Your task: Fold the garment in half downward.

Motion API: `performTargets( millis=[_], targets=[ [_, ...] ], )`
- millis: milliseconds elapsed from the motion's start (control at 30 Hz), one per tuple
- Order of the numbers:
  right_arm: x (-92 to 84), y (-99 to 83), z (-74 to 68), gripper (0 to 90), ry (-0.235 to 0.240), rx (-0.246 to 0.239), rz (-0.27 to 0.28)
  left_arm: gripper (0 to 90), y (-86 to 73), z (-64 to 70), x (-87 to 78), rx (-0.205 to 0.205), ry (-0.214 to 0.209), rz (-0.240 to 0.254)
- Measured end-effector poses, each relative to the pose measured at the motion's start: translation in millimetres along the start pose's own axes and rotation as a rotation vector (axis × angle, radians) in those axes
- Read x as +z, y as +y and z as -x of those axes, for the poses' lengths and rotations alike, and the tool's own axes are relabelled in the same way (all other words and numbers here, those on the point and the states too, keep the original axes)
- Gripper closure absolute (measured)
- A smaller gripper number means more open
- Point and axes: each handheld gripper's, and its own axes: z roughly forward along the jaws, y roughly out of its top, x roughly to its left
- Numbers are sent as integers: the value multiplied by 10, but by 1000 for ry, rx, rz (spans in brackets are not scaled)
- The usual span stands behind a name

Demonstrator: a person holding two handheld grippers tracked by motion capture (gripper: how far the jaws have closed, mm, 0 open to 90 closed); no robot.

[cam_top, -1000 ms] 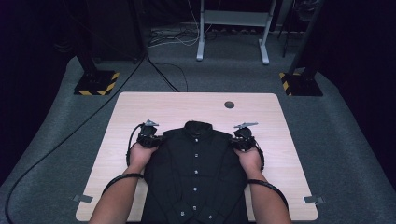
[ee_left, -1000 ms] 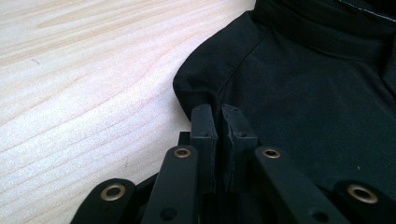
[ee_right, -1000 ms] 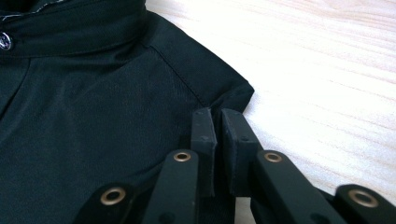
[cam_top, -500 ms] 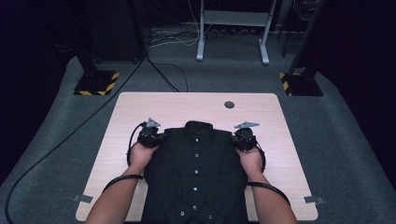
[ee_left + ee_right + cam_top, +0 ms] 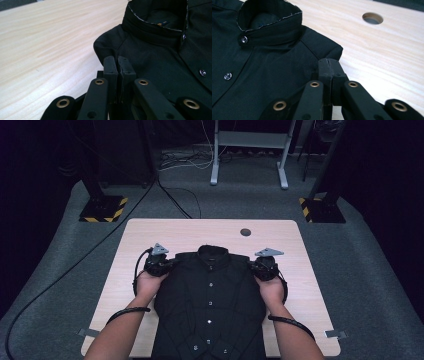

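A black button-up shirt (image 5: 210, 305) lies front up on the light wooden table (image 5: 175, 232), collar (image 5: 212, 252) toward the far side. My left gripper (image 5: 167, 265) is shut on the shirt's left shoulder corner; in the left gripper view its jaws (image 5: 117, 60) meet over that shoulder (image 5: 105, 45). My right gripper (image 5: 255, 266) is shut on the other shoulder corner, and its jaws (image 5: 329, 61) press together at the fabric's edge (image 5: 334, 51). The shirt's lower part runs off the near table edge between the person's forearms.
A round cable hole (image 5: 245, 232) sits in the table beyond the collar, also visible in the right gripper view (image 5: 372, 18). Cables trail from both grippers along the forearms. Bare table lies left, right and beyond the shirt. Stands with striped bases (image 5: 102, 209) rest on the floor behind.
Both hands have come up a little at the shirt's shoulders. The shirt stays in the same place on the table.
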Motion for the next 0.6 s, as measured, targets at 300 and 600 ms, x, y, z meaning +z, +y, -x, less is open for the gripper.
performTargets(
  millis=[300, 600],
  targets=[
    [-180, 204, -17, 900, -19, -17, 72, 861, 252, 42, -164, 48, 12, 66],
    [-379, 455, -53, 900, -36, -36, 161, 862, 538, 31, -356, 82, 40, 123]
  ],
)
